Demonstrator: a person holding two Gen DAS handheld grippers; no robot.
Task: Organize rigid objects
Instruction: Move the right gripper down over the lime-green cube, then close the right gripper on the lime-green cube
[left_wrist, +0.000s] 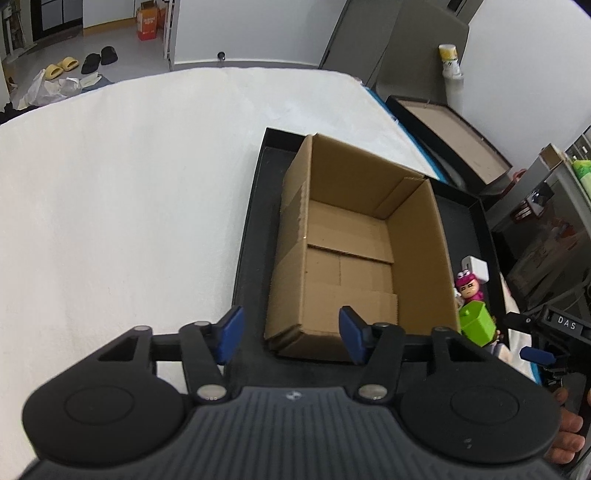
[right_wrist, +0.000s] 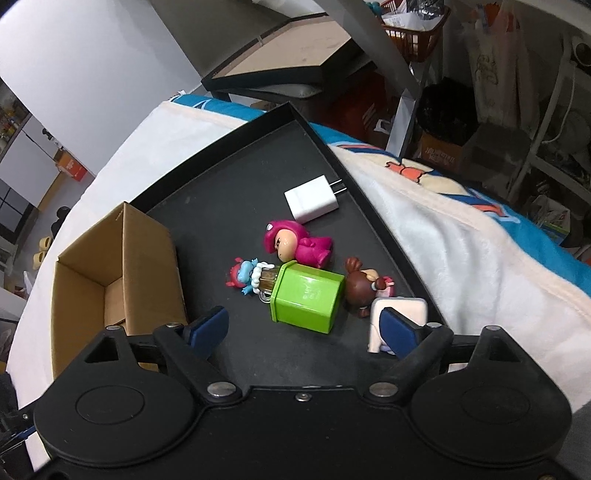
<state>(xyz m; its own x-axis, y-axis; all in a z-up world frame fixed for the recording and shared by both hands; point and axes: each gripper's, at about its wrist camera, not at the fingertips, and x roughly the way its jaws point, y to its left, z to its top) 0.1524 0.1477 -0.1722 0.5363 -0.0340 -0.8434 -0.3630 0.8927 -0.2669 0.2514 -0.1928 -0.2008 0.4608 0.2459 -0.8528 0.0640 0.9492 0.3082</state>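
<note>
bed (left_wrist: 129, 184): white blanket under black tray (right_wrist: 236, 206)
box (left_wrist: 354, 243): empty, tray's left edge
right gripper (right_wrist: 303, 328): fingers wide, nothing held
left gripper (left_wrist: 291, 334): fingers wide too
tip: straddle green bin (right_wrist: 306, 295), squeeze flat sides, avoid toys touching it

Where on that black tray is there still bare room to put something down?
Inside the cardboard box, nothing shows. The black tray is bare between the box and the white charger. It is crowded around the green cup, with figurines on three sides.

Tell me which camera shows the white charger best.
The right wrist view: the white charger lies fully visible on the black tray, prongs and all. The left wrist view catches only part of it behind the pink figurine, beside the cardboard box.
</note>
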